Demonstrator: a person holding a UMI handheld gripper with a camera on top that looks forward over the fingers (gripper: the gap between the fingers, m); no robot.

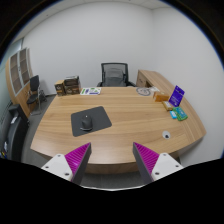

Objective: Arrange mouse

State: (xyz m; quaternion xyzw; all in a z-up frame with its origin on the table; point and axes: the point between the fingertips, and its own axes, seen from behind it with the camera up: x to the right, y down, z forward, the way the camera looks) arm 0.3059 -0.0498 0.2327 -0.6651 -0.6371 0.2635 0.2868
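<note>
A dark mouse [91, 119] sits on a dark grey mouse pad [88, 123] on the wooden table [120, 135], left of the middle. My gripper [112, 160] is open and empty, above the table's near edge. Its two fingers [72, 160] with magenta pads stand wide apart. The mouse and pad lie well beyond the fingers, ahead and slightly left.
On the table's right side stand a purple box [176, 97], a teal item [180, 114] and a small white object [167, 134]. Papers [91, 92] and a round item [146, 92] lie at the far edge. Office chairs [116, 75] stand behind and at left.
</note>
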